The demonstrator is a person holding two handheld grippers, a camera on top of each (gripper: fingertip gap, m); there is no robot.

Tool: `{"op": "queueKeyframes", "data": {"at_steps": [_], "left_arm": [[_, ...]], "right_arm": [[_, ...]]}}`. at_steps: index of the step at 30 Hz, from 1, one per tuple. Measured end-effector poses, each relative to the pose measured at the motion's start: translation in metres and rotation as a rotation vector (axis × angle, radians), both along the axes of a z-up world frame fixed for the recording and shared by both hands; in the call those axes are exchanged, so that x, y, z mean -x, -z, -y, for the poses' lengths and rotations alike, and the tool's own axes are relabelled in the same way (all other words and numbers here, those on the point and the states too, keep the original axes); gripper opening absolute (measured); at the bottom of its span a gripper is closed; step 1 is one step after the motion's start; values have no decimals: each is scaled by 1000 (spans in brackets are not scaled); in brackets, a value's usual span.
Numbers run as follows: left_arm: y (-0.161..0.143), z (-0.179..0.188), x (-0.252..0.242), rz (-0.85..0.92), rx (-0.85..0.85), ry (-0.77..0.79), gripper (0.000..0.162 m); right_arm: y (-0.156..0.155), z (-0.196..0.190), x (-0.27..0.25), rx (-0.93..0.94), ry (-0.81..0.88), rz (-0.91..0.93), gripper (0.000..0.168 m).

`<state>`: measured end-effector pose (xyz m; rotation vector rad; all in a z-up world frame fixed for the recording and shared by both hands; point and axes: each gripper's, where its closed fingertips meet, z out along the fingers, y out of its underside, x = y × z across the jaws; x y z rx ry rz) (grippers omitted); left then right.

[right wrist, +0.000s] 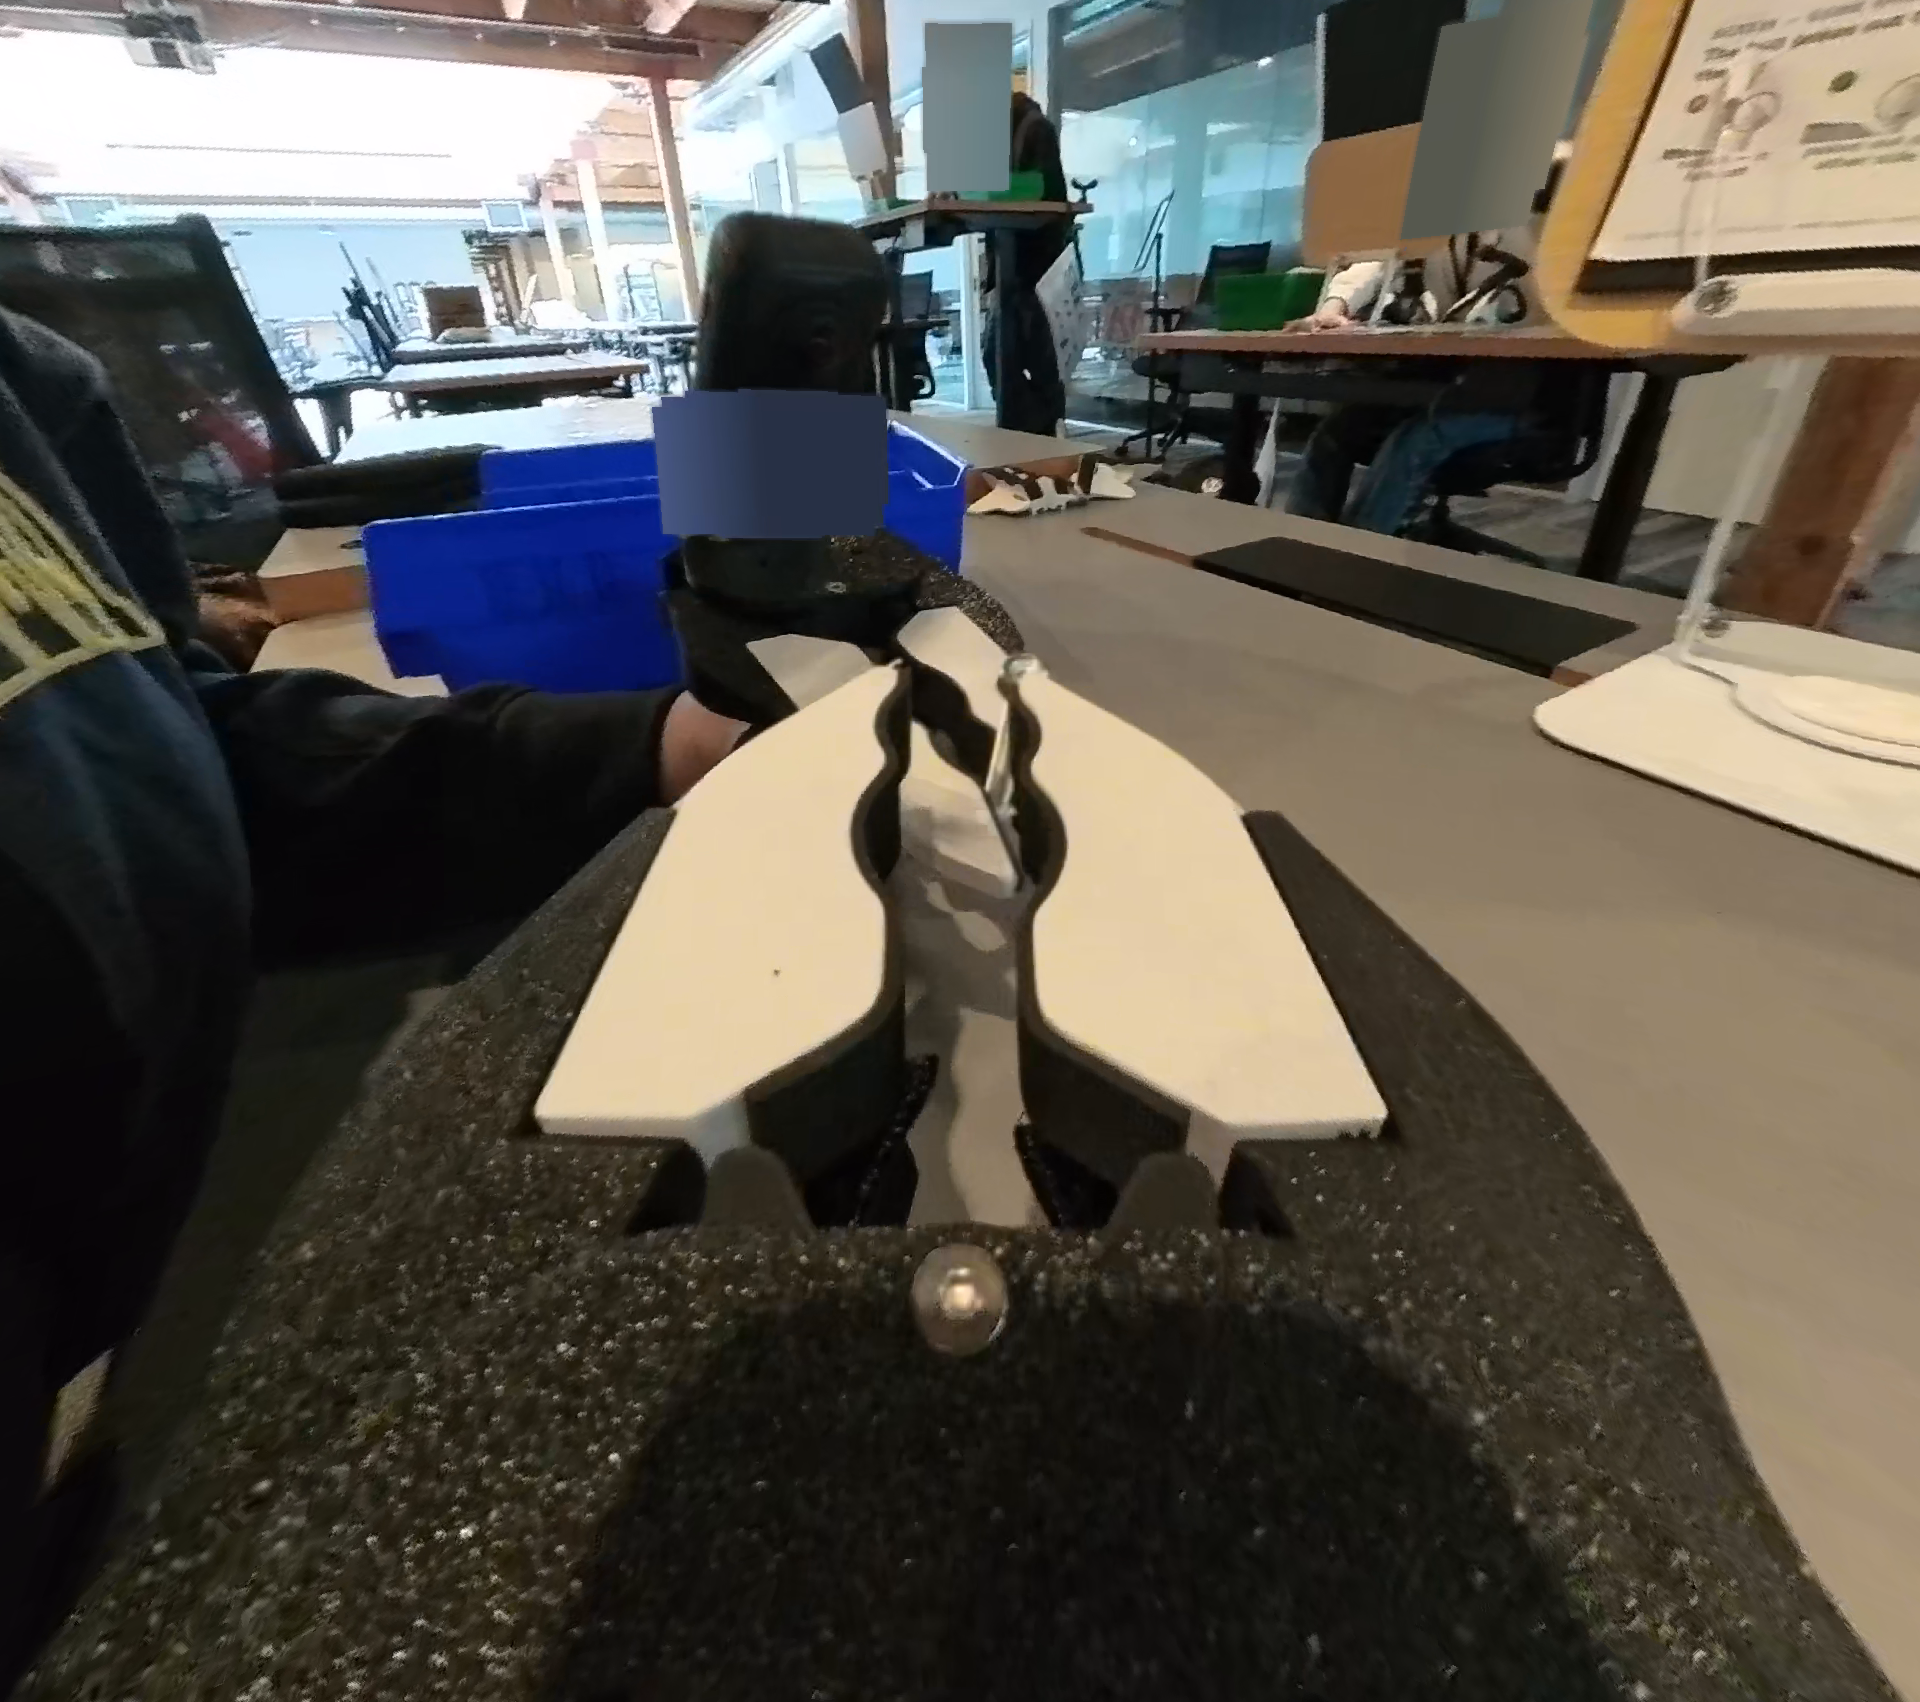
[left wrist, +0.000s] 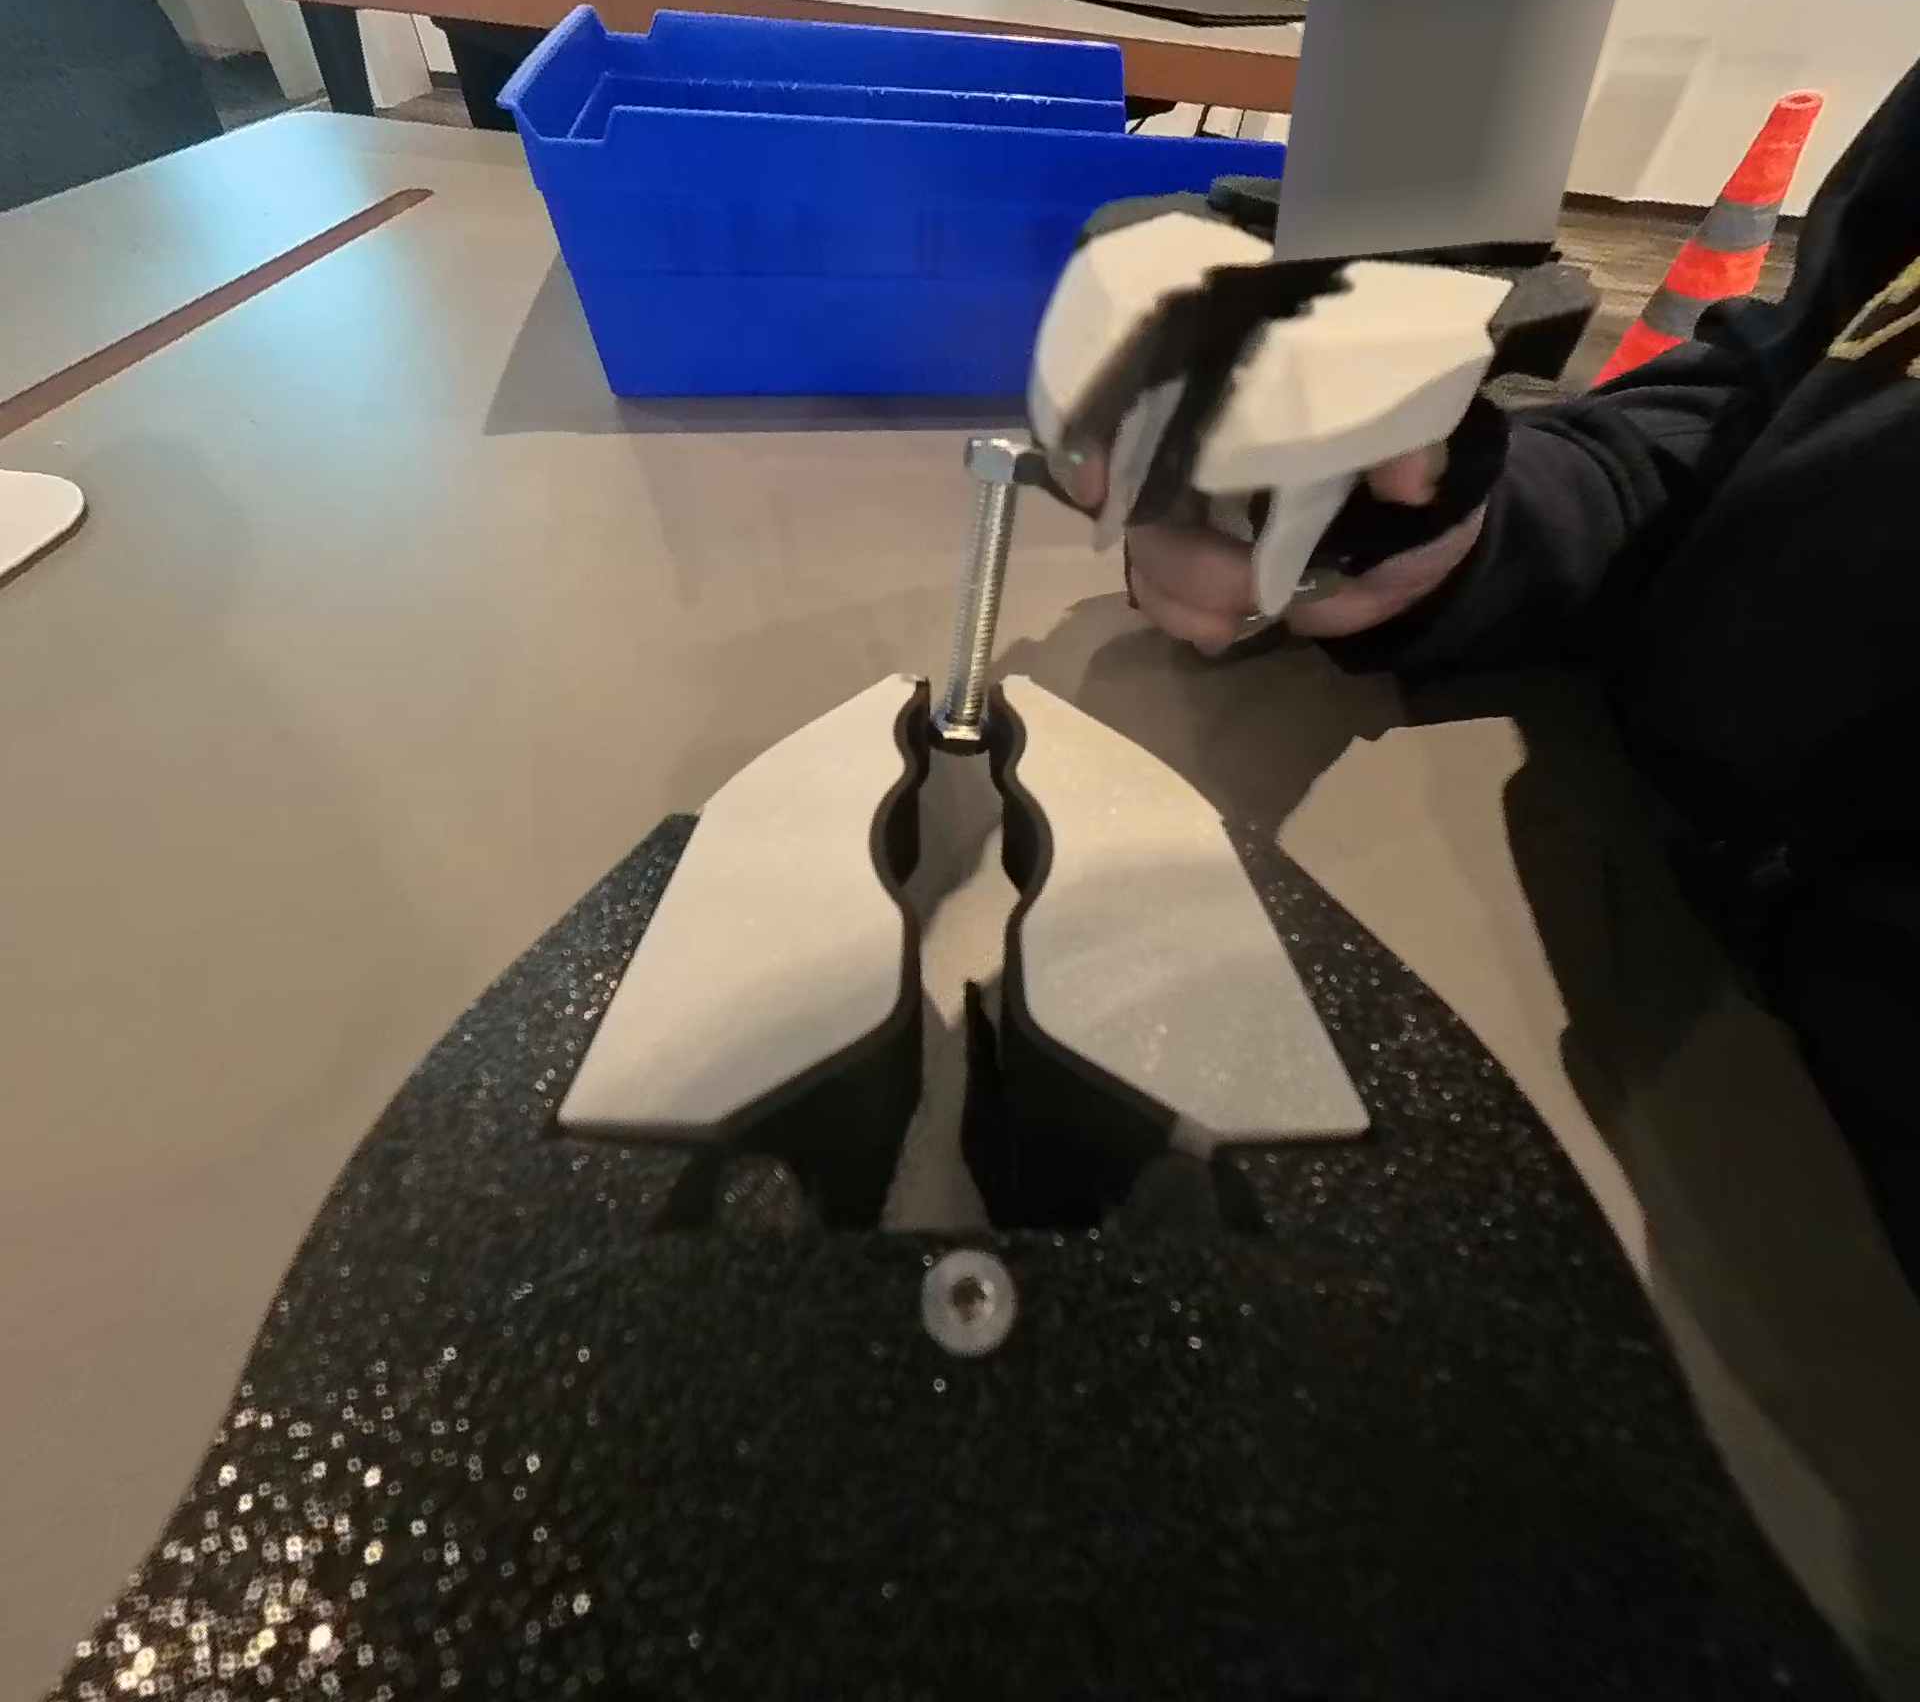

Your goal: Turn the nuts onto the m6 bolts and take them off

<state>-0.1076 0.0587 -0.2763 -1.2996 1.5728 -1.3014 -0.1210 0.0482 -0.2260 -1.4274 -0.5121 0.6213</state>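
A blue bin [left wrist: 831,239] stands on the grey table [left wrist: 312,613] beyond the left gripper [left wrist: 961,722], which pinches the upright bolt [left wrist: 985,582]; the bin's contents are hidden. The right gripper [left wrist: 1081,468] clamps the nut [left wrist: 992,459] on top

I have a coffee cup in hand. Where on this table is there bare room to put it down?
Bare tabletop lies left of the left gripper, in front of the blue bin. It is crowded on the right, where the right gripper meets the bolt.

Grey table [left wrist: 312,613], blue bin [left wrist: 831,281], white stand base [right wrist: 1714,748], black mat [right wrist: 1423,603]
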Motion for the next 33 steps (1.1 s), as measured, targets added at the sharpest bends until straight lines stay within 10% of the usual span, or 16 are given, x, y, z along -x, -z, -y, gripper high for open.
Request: {"op": "queueKeyframes", "data": {"at_steps": [33], "left_arm": [[0, 1, 0, -2, -3, 2, 10]], "right_arm": [[3, 6, 7, 25, -92, -13, 9]]}}
